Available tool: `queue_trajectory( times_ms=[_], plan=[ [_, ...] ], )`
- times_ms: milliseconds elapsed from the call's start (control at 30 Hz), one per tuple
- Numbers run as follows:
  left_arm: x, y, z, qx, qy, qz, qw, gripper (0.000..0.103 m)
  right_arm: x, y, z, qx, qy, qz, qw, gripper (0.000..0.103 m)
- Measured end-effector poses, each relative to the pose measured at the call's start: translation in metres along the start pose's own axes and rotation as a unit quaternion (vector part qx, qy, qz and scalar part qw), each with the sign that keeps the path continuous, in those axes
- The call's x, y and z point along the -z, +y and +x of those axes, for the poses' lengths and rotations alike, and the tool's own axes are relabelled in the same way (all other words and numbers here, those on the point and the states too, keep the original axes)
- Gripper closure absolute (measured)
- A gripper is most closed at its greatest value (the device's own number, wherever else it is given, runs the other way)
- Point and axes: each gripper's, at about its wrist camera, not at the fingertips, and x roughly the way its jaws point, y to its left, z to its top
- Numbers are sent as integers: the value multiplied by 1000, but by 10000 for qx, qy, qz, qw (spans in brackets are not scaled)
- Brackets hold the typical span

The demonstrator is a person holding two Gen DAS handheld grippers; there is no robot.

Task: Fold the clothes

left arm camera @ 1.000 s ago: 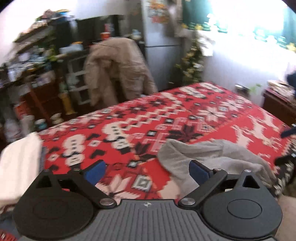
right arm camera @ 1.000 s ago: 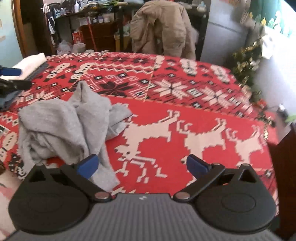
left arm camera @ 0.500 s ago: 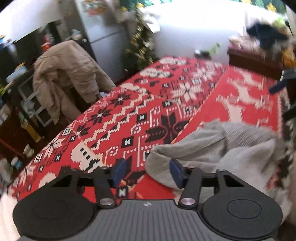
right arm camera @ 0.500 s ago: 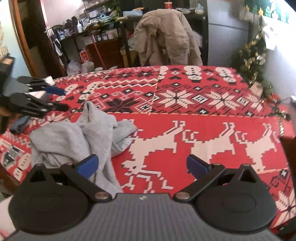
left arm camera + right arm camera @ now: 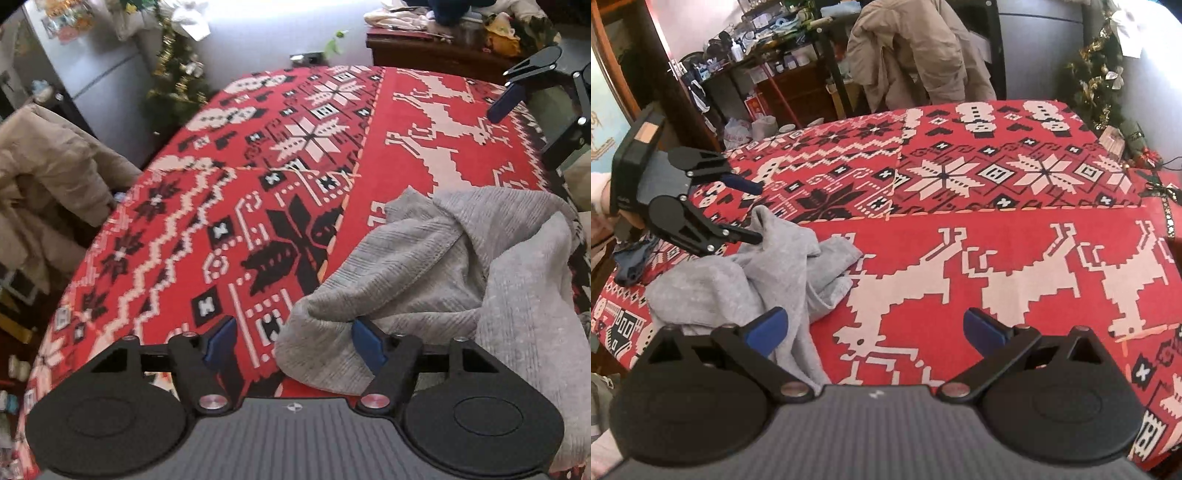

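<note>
L gripper half-open, grey top edge betw. fingers, not pinched | R gripper wide, empty | top lies R gripper's left, L nearer

Daylight enters from the upper part of the left wrist view, where the white wall is overexposed and loses its detail, while the left edge with the beige coat is softer and a little blurred. In the right wrist view the light is more even and the red patterned cloth looks sharp, but the shelves at the back are dim and the corners fall into black. Both views have strong fisheye bending, so straight edges curve toward the borders, and shadows under the grey garment are soft.
</note>
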Motion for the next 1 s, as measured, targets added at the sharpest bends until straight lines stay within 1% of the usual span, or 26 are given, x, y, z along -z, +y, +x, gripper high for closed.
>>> queue_trajectory(
  times_ms=[33, 67, 100, 133, 167, 233, 333, 400, 433, 500, 533, 567, 600, 633, 667, 800, 933, 1000],
  plan=[
    [-1, 3, 2, 167, 14, -82, 9998, 54, -1, 0, 3, -18, 19, 30, 10000, 1],
    [-2, 5, 3, 381, 47, -247, 9990, 72, -2, -1, 5, -44, 39, 68, 10000, 1],
    [-2, 7, 3, 473, 79, -493, 9976, 77, -2, -1, 7, -73, 57, 99, 9999, 1],
    [-3, 10, 3, 508, 105, -771, 9957, 85, -3, 0, 9, -98, 70, 110, 9999, 1],
    [-2, 9, 0, 484, 52, -895, 9948, 93, -4, 1, 10, -116, 81, 109, 9998, 1],
    [0, 0, -8, 308, -108, -904, 9954, 93, -5, 4, 11, -144, 60, 45, 9999, 1],
    [5, -12, -24, 108, -313, -1130, 9930, 94, -9, 11, 13, -186, 23, -121, 9998, 9],
    [8, -16, -36, -5, -469, -1344, 9898, 94, -12, 16, 15, -286, 28, -207, 9994, 23],
    [9, -18, -43, -62, -551, -1468, 9876, 94, -13, 20, 17, -370, 59, -246, 9990, 27],
    [11, -21, -57, -178, -706, -1715, 9825, 95, -14, 28, 21, -535, 133, -343, 9979, 48],
    [11, -21, -63, -234, -766, -1812, 9802, 95, -14, 33, 24, -609, 191, -423, 9971, 53],
    [12, -22, -70, -299, -825, -1896, 9779, 95, -14, 38, 27, -684, 250, -503, 9961, 65],
    [12, -23, -76, -367, -882, -1975, 9756, 95, -14, 43, 31, -728, 299, -595, 9951, 81],
    [13, -23, -82, -443, -941, -2034, 9736, 95, -13, 48, 34, -740, 339, -699, 9942, 92],
    [14, -24, -88, -535, -996, -2086, 9714, 95, -12, 53, 35, -709, 336, -798, 9937, 97],
    [19, -23, -112, -890, -1232, -2359, 9598, 95, -20, 60, 13, -436, -150, -1062, 9933, 98],
    [27, -22, -132, -1126, -1417, -2638, 9475, 95, -29, 46, -19, -162, -512, -1010, 9934, 98],
    [34, -24, -136, -1167, -1467, -2784, 9420, 95, -29, 37, -33, -101, -565, -1004, 9933, 98]
  ],
)
